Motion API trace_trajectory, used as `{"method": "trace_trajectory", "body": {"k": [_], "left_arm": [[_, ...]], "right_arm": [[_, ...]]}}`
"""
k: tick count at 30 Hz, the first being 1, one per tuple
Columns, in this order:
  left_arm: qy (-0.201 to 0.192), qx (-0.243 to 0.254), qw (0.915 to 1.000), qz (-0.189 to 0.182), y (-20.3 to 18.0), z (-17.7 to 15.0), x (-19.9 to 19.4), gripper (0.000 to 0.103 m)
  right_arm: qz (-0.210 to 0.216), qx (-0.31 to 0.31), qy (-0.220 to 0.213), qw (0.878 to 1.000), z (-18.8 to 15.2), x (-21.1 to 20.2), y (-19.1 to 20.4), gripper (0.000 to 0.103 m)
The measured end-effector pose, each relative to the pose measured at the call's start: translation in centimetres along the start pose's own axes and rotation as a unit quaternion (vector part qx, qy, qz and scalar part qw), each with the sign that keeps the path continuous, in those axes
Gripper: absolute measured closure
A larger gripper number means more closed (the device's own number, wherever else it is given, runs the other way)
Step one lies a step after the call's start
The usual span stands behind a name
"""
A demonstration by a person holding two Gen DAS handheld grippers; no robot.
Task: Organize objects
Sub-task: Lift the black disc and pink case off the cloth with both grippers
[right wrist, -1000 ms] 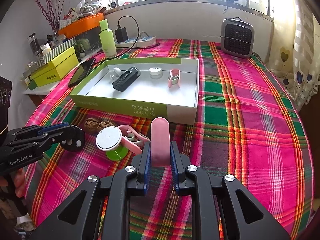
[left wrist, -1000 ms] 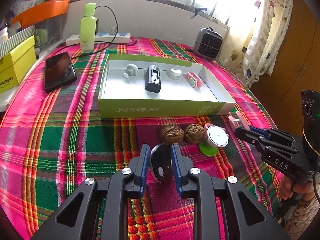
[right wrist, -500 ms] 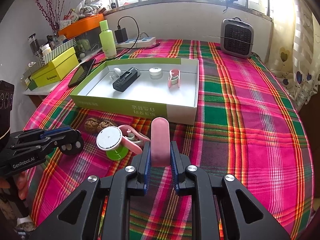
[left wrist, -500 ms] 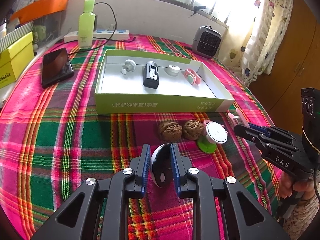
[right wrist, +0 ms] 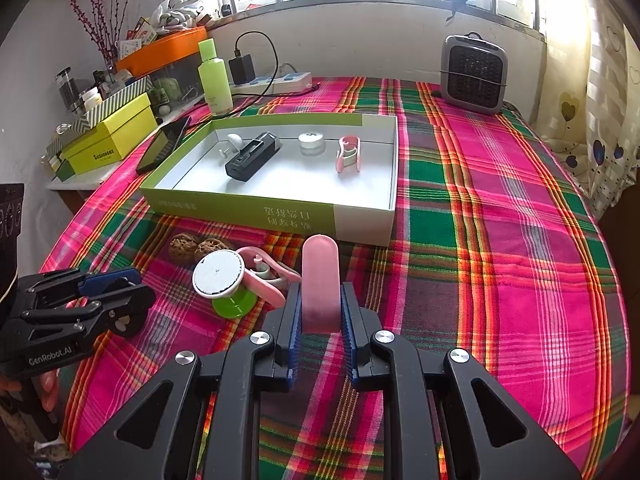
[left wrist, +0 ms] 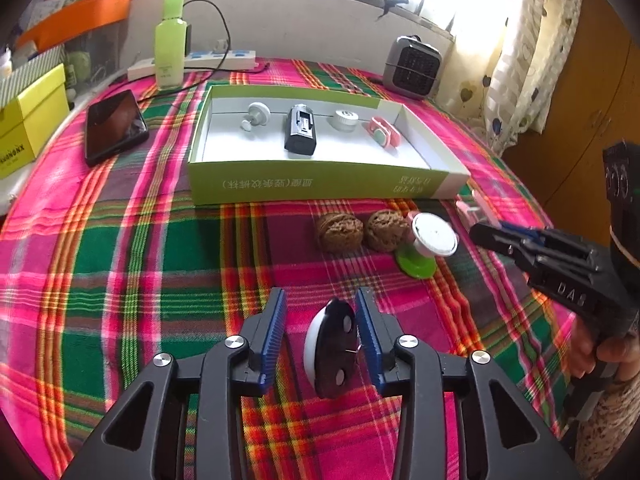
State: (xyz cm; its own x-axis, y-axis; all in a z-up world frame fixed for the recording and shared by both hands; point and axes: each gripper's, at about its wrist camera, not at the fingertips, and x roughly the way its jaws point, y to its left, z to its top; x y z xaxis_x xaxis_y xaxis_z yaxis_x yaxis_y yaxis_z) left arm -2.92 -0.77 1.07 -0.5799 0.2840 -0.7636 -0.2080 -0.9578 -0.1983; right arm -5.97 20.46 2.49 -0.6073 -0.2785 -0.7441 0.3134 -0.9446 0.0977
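Observation:
My left gripper [left wrist: 320, 296] hovers low over the plaid cloth and its jaws are opening. A round black-and-white piece [left wrist: 330, 348] stands between them, leaning at the right pad with a gap to the left pad. My right gripper [right wrist: 320, 288] is shut on a pink oblong piece [right wrist: 320, 276] that sticks up past the fingertips. Ahead lies the green-sided box [left wrist: 304, 186] with a white knob, a black device [left wrist: 300, 132], a white cap and a pink clip inside. Two walnuts [left wrist: 340, 234] and a white disc on a green base [left wrist: 434, 236] sit before the box.
A phone [left wrist: 114, 126] lies left of the box, with a green bottle [left wrist: 170, 40] and a power strip behind it. A small heater [left wrist: 414, 66] stands at the back right, a yellow box [left wrist: 28, 120] at the far left. A pink clip [right wrist: 264, 280] lies beside the disc.
The left jaws were shut on the black-and-white piece and have now spread apart; the piece rests against the right pad. The right gripper and its pink piece have not moved.

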Motion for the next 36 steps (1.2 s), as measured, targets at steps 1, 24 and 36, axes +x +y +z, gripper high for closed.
{"method": "trace_trajectory", "body": {"k": [1,24,36], "left_arm": [[0.000,0.001,1.0000,0.002,0.0,-0.1,-0.1,0.066],[0.002,0.012,0.9999,-0.001,1.0,-2.3,-1.9,0.055],[-0.008,0.030,0.9990,0.032,0.5,-2.4,-1.7,0.076]], "right_arm": [[0.000,0.001,0.000,1.000,0.0,0.0,0.0,0.084],[0.004,0.007,-0.002,1.000,-0.5,-0.2,0.1,0.084],[0.005,0.005,-0.005,1.000,-0.3,-0.3,0.4,0.084]]}}
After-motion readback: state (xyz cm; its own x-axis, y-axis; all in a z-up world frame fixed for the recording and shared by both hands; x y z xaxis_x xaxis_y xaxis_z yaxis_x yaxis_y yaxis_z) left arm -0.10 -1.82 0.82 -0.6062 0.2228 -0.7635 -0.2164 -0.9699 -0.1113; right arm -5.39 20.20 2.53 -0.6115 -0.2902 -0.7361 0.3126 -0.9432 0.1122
